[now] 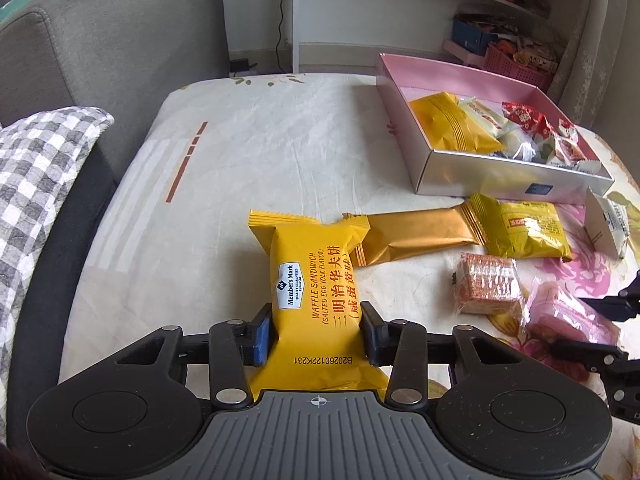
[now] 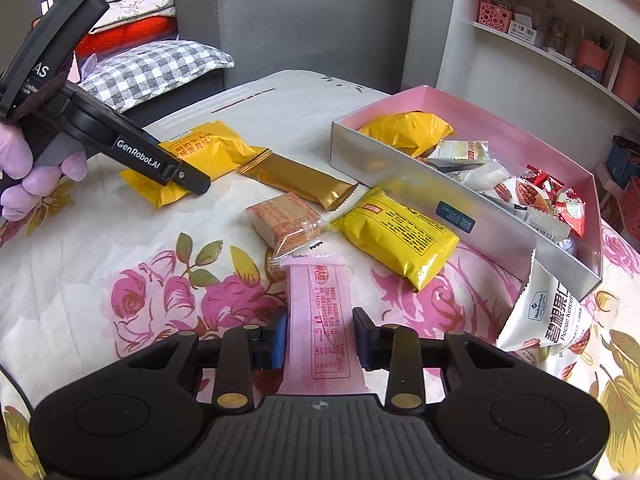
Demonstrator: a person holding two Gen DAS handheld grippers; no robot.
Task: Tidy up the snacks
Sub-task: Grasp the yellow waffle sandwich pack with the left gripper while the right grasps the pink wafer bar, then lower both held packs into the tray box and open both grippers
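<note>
Left wrist view: the left gripper [image 1: 318, 330] is clenched on the waffle sandwich packet [image 1: 316, 280], both pads pressed into its sides; whether the packet rests on the floral cloth [image 1: 260, 128] or is raised off it cannot be told; beside its far end lie a gold bar [image 1: 416, 236] and a yellow packet [image 1: 528, 232], with a clear-wrapped wafer block [image 1: 488, 288] nearer the camera; the pink box [image 1: 472, 172] stands toward the far right corner of the cloth, already holding a yellow packet, pale sachets and red packets.

Right wrist view: the right gripper [image 2: 320, 338] straddles the pink packet [image 2: 324, 312]; its pads sit just beside the wrapper's edges with slivers of gap visible, so it reads as released, not yet closed; a white pecan packet [image 2: 552, 320] leans at the box's near corner; the left gripper, held in a gloved hand [image 2: 24, 176], appears at the left edge over the waffle packet.

Progress, judged: several snacks are boxed; six remain outside, two of them under the grippers.
</note>
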